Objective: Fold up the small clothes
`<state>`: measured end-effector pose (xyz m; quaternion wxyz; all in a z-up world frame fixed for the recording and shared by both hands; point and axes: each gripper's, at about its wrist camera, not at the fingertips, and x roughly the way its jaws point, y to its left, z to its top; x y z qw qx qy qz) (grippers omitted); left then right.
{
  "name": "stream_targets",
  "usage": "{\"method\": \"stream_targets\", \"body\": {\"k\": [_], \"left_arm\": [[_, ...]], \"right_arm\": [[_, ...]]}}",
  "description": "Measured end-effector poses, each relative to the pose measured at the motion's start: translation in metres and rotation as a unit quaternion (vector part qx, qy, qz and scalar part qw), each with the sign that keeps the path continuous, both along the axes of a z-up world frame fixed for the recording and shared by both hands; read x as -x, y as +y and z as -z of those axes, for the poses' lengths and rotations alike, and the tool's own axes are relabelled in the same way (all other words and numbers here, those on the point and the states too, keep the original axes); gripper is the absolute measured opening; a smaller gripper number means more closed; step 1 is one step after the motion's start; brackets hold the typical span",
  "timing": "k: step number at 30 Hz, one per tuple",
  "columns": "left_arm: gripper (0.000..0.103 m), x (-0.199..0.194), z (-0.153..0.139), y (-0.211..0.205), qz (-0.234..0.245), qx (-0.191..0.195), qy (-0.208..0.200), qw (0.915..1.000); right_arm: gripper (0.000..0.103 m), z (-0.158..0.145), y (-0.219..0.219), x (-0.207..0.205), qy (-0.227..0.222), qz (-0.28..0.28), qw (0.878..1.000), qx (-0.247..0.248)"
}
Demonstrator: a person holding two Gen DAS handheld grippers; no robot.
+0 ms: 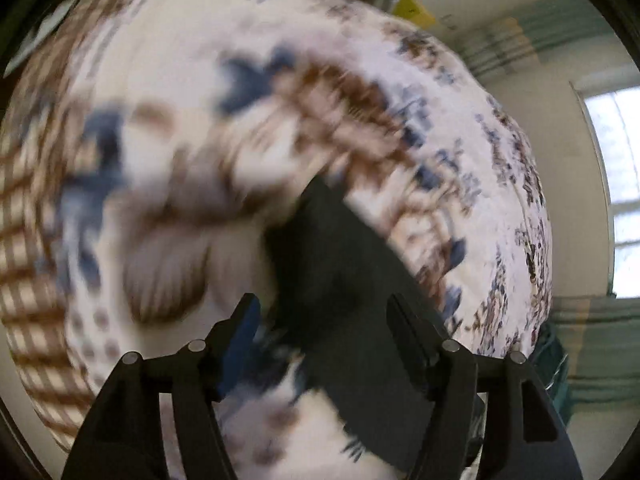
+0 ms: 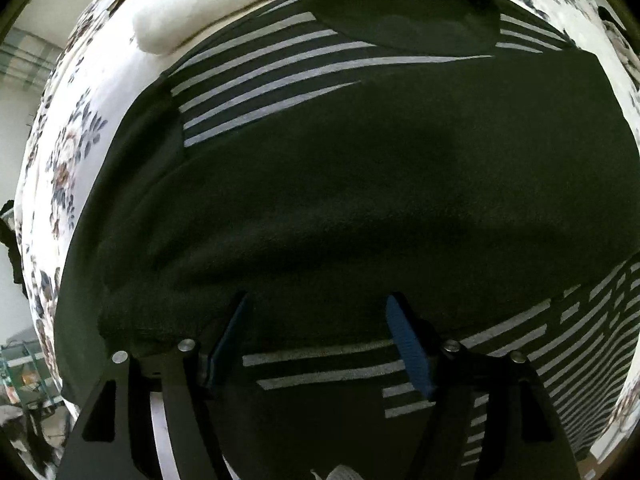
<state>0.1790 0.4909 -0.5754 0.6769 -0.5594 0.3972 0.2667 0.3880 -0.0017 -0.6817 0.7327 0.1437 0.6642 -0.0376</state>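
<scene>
On the floral bedspread (image 2: 60, 152) lies a dark striped sweater (image 2: 360, 184), spread flat with its neckline toward the top of the right wrist view and part of it folded over, so the pale stripes show only near the collar and along the lower right edge. The right gripper (image 2: 320, 336) hangs just above the dark knit with its blue-padded fingers (image 2: 408, 344) standing wide apart, nothing caught between them. A white pillow (image 2: 188, 20) rests on the bed beside the sweater's shoulder. In the blurred left wrist view, the left gripper (image 1: 324, 320) has its fingers parted as well, and a dark piece of cloth (image 1: 340, 264), probably an edge of the same sweater, lies on the bedspread between them, seemingly unpinched. A window (image 1: 616, 184) glows at the right
</scene>
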Motion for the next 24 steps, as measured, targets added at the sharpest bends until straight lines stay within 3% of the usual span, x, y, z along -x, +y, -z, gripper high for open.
{"method": "stream_targets", "body": {"k": [3,6,7,9,12,16,22,24], "left_arm": [[0.063,-0.005,0.032,-0.002,-0.025,0.045,-0.012,0.9986],[0.061,-0.027,0.039,0.003,-0.03,0.026,-0.014,0.9991],[0.051,-0.036,0.034,0.005,-0.029,0.0,-0.009,0.9995],[0.005,-0.056,0.022,0.007,-0.002,-0.041,-0.017,0.999],[0.005,-0.073,-0.005,0.018,0.019,-0.105,-0.024,0.994],[0.005,-0.093,-0.02,0.049,0.024,-0.118,-0.049,0.9915],[0.005,-0.121,-0.054,0.026,0.071,-0.155,-0.064,0.9832],[0.005,-0.126,-0.077,0.011,0.088,-0.177,-0.075,0.9774]], "right_arm": [[0.076,-0.001,-0.009,0.006,-0.009,0.009,1.0,0.01],[0.085,0.0,-0.024,0.019,-0.01,0.019,1.0,0.011],[0.085,-0.001,-0.027,0.021,-0.012,0.022,1.0,0.017],[0.085,-0.002,-0.034,0.024,-0.014,0.024,0.999,0.038],[0.085,-0.003,-0.046,0.031,-0.012,0.034,0.998,0.049],[0.085,-0.006,-0.064,0.04,-0.017,0.061,0.996,0.058],[0.085,-0.005,-0.085,0.045,-0.007,0.074,0.993,0.09],[0.093,-0.006,-0.086,0.039,-0.004,0.072,0.991,0.115]]}}
